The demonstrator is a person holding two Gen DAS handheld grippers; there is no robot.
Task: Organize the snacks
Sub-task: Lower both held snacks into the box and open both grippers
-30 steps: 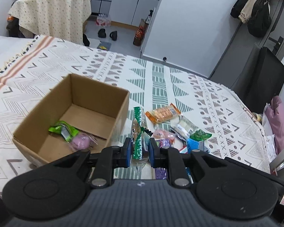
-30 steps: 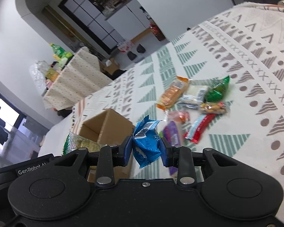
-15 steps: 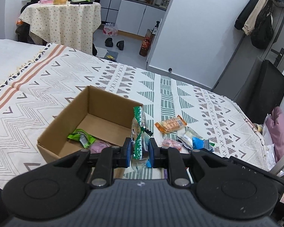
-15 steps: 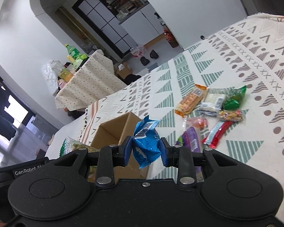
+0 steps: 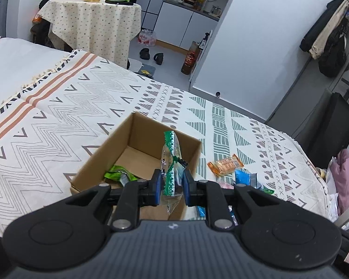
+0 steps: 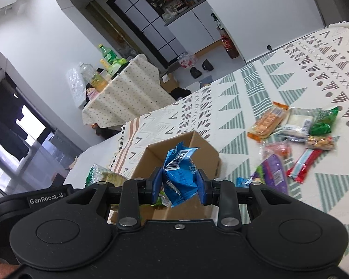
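Note:
An open cardboard box (image 5: 118, 144) (image 6: 204, 153) sits on the patterned bedspread, with a green packet (image 5: 118, 173) lying inside. My left gripper (image 5: 172, 184) is shut on a clear snack packet with green trim (image 5: 171, 160), held upright over the box's near right side. My right gripper (image 6: 180, 183) is shut on a crumpled blue snack packet (image 6: 180, 174), held above the box's near edge. Loose snacks lie to the right of the box: an orange cracker pack (image 5: 225, 164) (image 6: 267, 123), a green bag (image 6: 323, 123), a purple packet (image 6: 274, 174), a red stick pack (image 6: 303, 165).
The bedspread (image 5: 65, 107) stretches left and behind the box. A cloth-covered round table with bottles (image 5: 93, 21) stands beyond the bed. A black case (image 5: 332, 127) and a pink bag (image 5: 342, 181) sit at the bed's right edge. Shoes lie on the floor (image 5: 151, 54).
Both grippers have lifted and shifted left toward the box, each still holding its packet. The box now sits directly under the left gripper's packet.

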